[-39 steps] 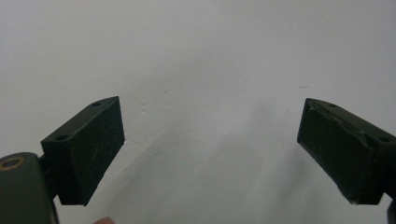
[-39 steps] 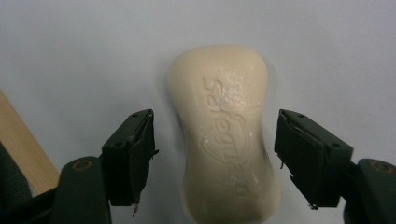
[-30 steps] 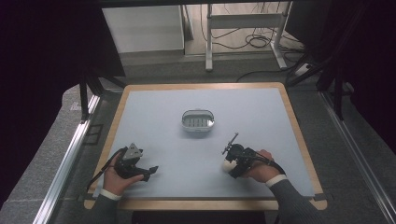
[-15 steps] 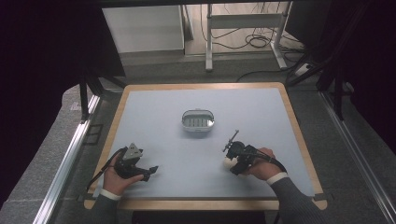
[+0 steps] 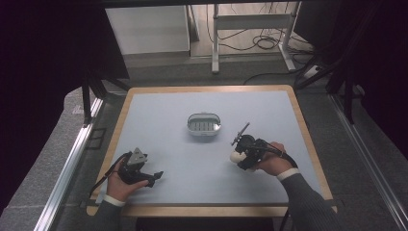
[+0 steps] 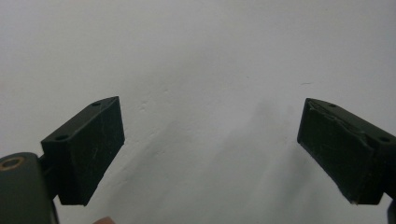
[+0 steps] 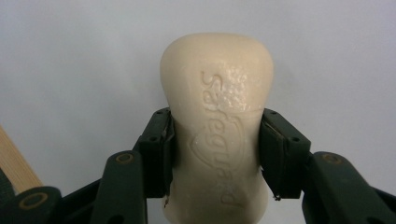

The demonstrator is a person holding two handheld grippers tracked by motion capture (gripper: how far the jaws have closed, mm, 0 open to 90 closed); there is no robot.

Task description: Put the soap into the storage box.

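Looking down from the high view, I see a pale blue table (image 5: 168, 110) with a wooden rim. My right gripper (image 5: 239, 155) sits at the lower right of it, in a hand with a grey sleeve, and a cream bar of soap (image 5: 236, 156) shows at its tip, clamped between the jaws. A small white soap dish (image 5: 204, 124) with a ribbed tray inside stands near the middle of the table, up and to the left of the soap and clearly apart from it. My left gripper (image 5: 155, 176) rests at the lower left, well away from both the soap and the dish, its jaws pointing right.

In the left gripper view, my left gripper (image 6: 211, 140) has its two black jaws spread wide, with bare pale tabletop between them and nothing held.

In the right gripper view, my right gripper (image 7: 215, 151) is closed on the bar of soap (image 7: 217, 116). The two pads press on its narrow waist, one from each side. The rounded end of the bar sticks out well beyond the pads, and embossed lettering runs along its upward face. Pale tabletop lies behind it, and a strip of the wooden rim (image 7: 14, 165) shows at the lower left.
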